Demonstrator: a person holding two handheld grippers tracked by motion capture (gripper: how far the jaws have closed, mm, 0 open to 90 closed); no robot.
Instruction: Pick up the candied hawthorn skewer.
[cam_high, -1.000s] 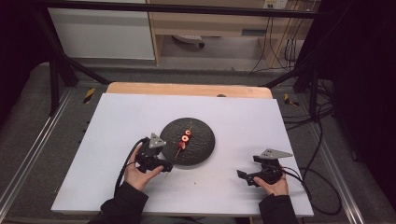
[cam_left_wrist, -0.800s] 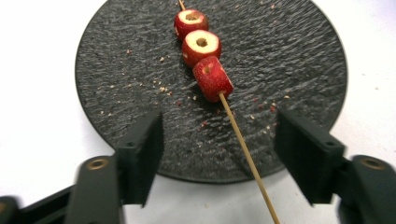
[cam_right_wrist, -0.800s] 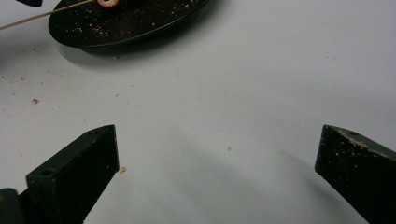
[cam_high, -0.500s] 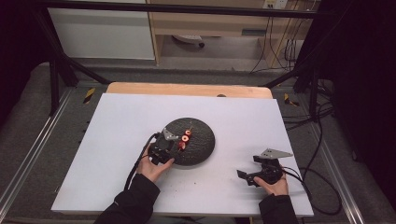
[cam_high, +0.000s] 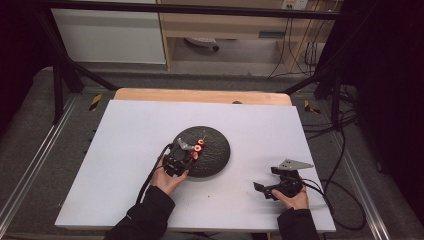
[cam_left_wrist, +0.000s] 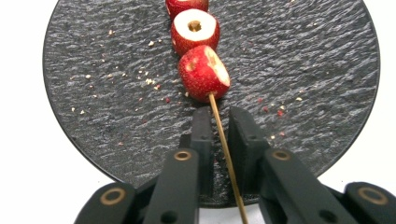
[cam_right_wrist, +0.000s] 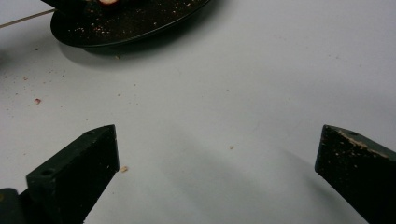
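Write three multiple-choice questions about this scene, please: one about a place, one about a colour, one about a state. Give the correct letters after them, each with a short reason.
1. Where does the skewer with the fruit pieces lie?
A. on the round plate
B. on the bare white table
C. on the floor

2. What colour is the plate?
A. white
B. dark grey, nearly black
C. yellow

3. How do the jaws of the right gripper stand?
A. shut on the stick
B. shut on nothing
C. wide open over the table

Answers:
1 A: the left gripper view shows the red pieces resting on the plate, with the stick running back between the jaws of the left gripper.
2 B: its textured surface is dark in every view.
3 C: the right gripper view shows its jaws far apart with only tabletop between them.
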